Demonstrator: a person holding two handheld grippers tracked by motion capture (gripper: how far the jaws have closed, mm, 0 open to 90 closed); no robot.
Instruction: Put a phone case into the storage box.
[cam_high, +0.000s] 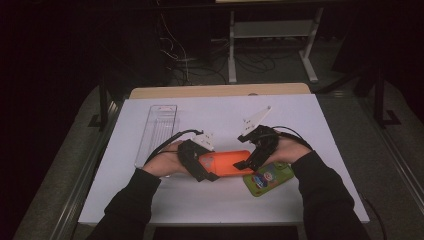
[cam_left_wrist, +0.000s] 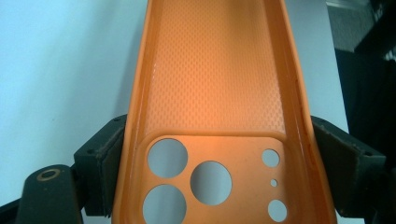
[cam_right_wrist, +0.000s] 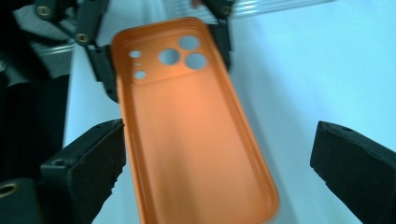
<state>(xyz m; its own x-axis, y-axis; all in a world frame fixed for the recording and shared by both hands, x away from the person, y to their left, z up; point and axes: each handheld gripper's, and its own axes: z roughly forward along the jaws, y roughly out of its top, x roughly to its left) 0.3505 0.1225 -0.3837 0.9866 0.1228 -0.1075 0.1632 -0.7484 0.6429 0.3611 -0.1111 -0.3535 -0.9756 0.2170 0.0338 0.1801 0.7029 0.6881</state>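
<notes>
An orange phone case lies hollow side up, low over the white table, between both grippers. My left gripper is shut on its camera-hole end; in the left gripper view the pads press both long edges of the case. My right gripper is at the opposite end, open. In the right gripper view its jaws stand wide apart on either side of the case, clear of its edges. A green phone with a colourful screen lies on the table under my right hand.
A clear plastic tray lies at the left of the white table top, behind my left hand. Beyond the table's far wooden edge stand a desk frame and cables on the floor.
</notes>
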